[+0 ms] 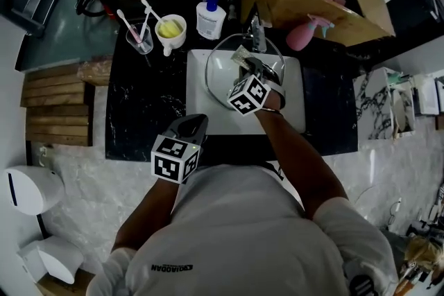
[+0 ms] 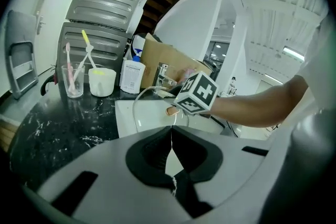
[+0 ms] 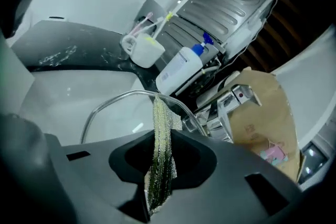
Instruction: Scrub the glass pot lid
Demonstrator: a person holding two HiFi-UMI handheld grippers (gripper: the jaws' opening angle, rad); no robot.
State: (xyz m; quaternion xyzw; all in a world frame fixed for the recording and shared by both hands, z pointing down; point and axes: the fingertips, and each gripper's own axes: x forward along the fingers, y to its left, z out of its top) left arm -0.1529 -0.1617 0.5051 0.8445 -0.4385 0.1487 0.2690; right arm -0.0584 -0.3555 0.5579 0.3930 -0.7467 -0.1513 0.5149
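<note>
Glass pot lid stands in the white sink; right tongs clamp a green scouring pad at its rim. Left tongs clenched, empty. Clear cup holds toothbrushes; white mug, a yellow brush.

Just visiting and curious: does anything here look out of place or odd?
Only mildly: the clear round glass pot lid stands tilted up in the white sink rather than flat, the right gripper's green-and-silver scouring pad against its rim.

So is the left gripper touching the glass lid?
Apart. The left gripper view shows bare white sink between the left gripper, its fingers shut on nothing, and the glass lid standing farther back.
</note>
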